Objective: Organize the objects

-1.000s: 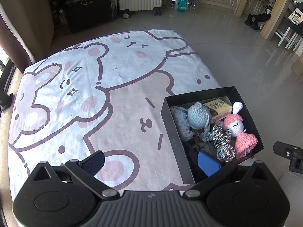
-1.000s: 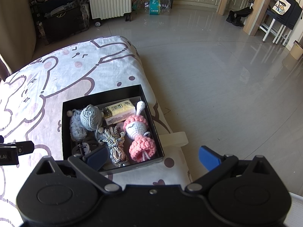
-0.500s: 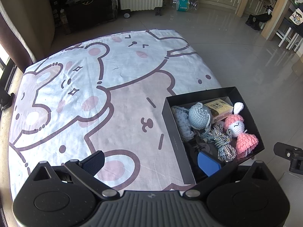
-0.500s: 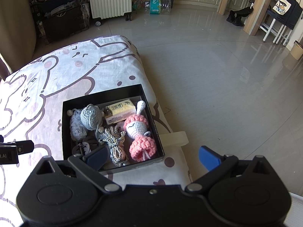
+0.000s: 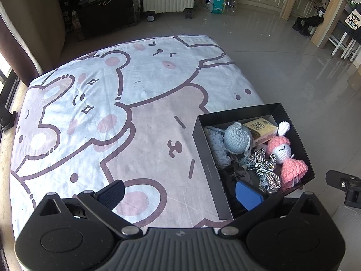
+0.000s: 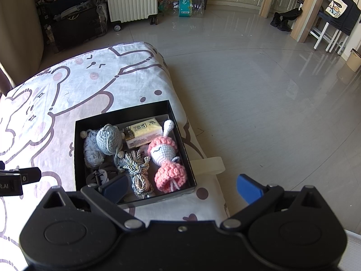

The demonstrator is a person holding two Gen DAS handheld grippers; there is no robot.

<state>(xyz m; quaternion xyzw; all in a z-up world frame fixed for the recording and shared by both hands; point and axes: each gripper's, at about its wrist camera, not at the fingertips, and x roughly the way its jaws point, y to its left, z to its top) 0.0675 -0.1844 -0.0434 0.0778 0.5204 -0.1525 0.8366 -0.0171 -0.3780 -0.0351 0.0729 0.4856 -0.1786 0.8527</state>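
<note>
Left wrist view: the left gripper [image 5: 179,194] hangs above the bed [image 5: 135,117], jaws spread wide, nothing between them. The black box [image 5: 208,167] sits at 3 o'clock of the frame, at the bed's right edge. The sheet around it carries no loose items that I can see, so the sorting looks done or close to it; judgement only, since the bed's near edge is hidden behind the gripper body. At 4 o'clock, a bit of the other gripper's hardware pokes in.

Right wrist view: the right gripper [image 6: 181,186] hovers over the box's near edge, jaws wide apart and empty; the left finger overlaps the box's near left corner, the right finger is out over the floor [image 6: 259,90].

Count in the box:
- 1 pink crochet doll [image 6: 168,158], 4 o'clock side
- 1 grey-blue crochet ball [image 6: 108,139], 10 o'clock
- 1 pale blue knitted piece [image 6: 91,151], far left, touching the ball
- 1 yellow packet [image 6: 144,134], 12 o'clock
- 1 bundle of twisted cord [image 6: 137,171], centre to 6 o'clock
- 1 dark item [image 6: 99,176] at 7 o'clock, can't identify

Six things total, all inside the box. Left to do, if anything: tidy them inside the box.
</note>
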